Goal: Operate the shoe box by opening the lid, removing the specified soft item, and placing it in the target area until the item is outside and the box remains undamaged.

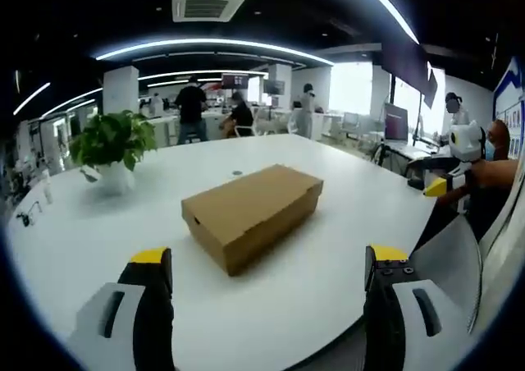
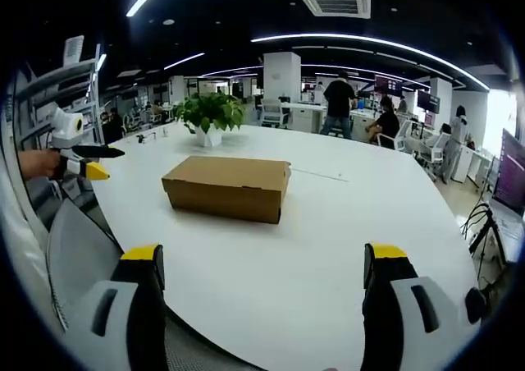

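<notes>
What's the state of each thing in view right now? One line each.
shoe box: lid closed, lying flat on the white table, untouched.
left gripper: jaws wide open, empty, short of the box.
right gripper: jaws wide open, empty, short of the box.
potted plant: upright, on the table beyond the box.

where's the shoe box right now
The closed cardboard shoe box sits near the middle of the white table, ahead of both open grippers in the left and right gripper views, with the potted plant beyond it.
</notes>
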A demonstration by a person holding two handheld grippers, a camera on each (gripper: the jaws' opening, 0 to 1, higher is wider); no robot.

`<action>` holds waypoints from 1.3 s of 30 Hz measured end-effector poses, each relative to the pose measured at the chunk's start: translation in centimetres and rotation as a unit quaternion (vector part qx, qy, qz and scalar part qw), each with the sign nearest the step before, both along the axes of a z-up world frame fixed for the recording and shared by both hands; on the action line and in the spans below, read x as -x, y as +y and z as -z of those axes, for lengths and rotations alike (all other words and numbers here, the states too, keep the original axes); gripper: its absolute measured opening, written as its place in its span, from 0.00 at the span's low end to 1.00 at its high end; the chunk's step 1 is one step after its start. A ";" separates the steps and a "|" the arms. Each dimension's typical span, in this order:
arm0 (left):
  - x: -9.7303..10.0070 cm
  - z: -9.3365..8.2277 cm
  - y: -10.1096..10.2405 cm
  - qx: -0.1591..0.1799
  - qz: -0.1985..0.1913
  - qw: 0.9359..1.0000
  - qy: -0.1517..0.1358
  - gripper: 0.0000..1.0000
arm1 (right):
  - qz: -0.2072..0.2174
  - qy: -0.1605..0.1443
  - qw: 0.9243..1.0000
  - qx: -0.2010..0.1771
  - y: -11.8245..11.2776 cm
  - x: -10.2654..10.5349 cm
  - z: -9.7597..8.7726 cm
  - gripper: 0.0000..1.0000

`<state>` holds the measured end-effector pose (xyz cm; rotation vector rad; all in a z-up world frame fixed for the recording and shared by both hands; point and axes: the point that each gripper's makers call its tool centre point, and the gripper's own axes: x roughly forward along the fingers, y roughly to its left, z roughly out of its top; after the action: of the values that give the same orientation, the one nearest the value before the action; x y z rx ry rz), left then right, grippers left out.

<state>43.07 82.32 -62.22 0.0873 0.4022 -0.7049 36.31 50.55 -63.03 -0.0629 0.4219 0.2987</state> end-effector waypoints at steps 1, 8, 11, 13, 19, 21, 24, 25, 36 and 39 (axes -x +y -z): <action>0.0 0.0 0.0 0.000 0.001 1.000 0.000 1.00 | 0.000 0.000 1.000 0.000 0.0 0.0 0.0 0.96; 0.0 0.0 -0.2 -0.003 0.005 1.000 0.000 1.00 | -0.001 -0.001 1.000 0.001 0.0 -0.1 -0.1 0.96; 0.0 0.1 -0.3 -0.005 0.008 1.000 0.001 1.00 | -0.003 0.000 1.000 0.003 0.1 0.0 -0.1 0.96; -0.1 0.1 -0.4 -0.006 0.010 1.000 0.002 1.00 | -0.004 0.000 1.000 0.003 0.1 0.0 -0.1 0.96; -0.3 0.0 -0.6 -0.008 0.014 1.000 0.001 1.00 | -0.006 0.001 1.000 0.005 0.0 -0.1 -0.1 0.96; -0.4 -0.1 -0.6 -0.008 0.015 1.000 0.001 1.00 | -0.006 0.001 1.000 0.004 0.0 -0.2 -0.1 0.96; -0.4 -0.1 -0.5 -0.008 0.015 1.000 0.001 1.00 | -0.007 0.000 1.000 0.005 0.0 -0.2 -0.1 0.96; -0.5 -0.1 -0.5 -0.008 0.015 1.000 0.002 1.00 | -0.008 0.000 1.000 0.005 0.0 -0.2 -0.2 0.96; -0.5 0.0 -0.7 -0.012 0.022 1.000 0.006 1.00 | -0.012 0.002 1.000 0.008 -0.1 -0.2 -0.5 0.96; -0.6 -0.1 -0.8 -0.013 0.023 1.000 0.005 1.00 | -0.013 0.002 1.000 0.011 -0.2 -0.2 -0.6 0.96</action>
<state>43.68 81.54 -62.07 0.1172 0.4201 -0.7458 36.49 50.34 -62.45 -0.0897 0.4294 0.3199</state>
